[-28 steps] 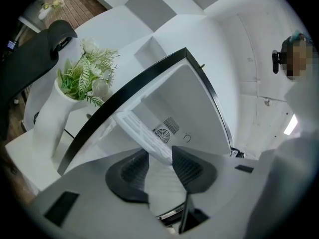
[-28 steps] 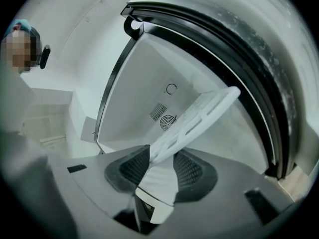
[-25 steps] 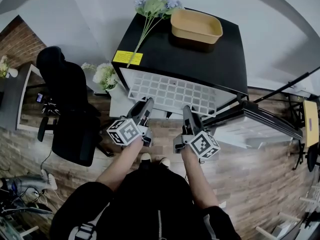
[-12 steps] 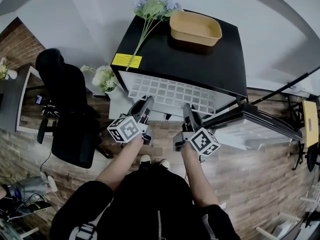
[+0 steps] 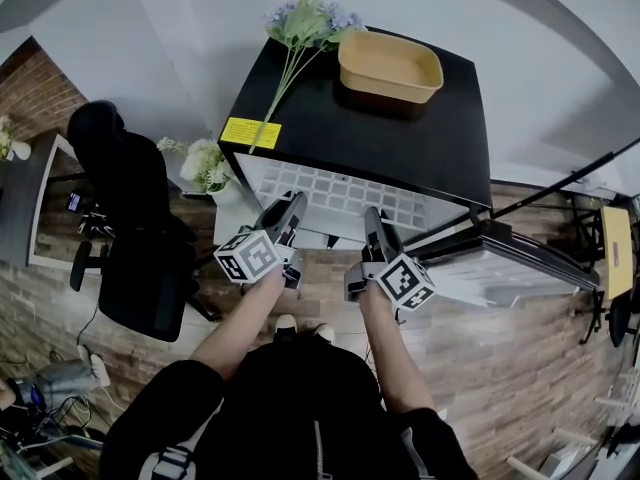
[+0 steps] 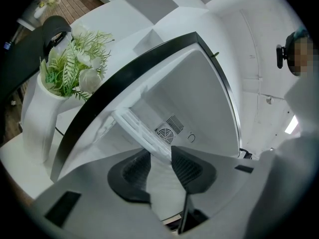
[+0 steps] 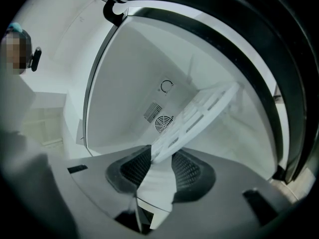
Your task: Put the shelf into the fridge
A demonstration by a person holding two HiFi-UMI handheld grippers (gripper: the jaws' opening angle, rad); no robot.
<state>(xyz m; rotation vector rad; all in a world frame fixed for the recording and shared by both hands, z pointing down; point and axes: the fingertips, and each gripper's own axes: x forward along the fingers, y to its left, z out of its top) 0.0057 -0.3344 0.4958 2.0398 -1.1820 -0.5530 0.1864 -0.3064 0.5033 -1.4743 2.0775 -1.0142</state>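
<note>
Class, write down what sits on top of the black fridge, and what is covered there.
On the fridge lie a tan tub, long-stemmed flowers and a yellow sticker near its front edge. The patch beneath the tub is covered.

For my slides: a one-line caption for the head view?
Left tongs, just closed tighter, and right tongs hold a white grid shelf partway inside the open black fridge.
</note>
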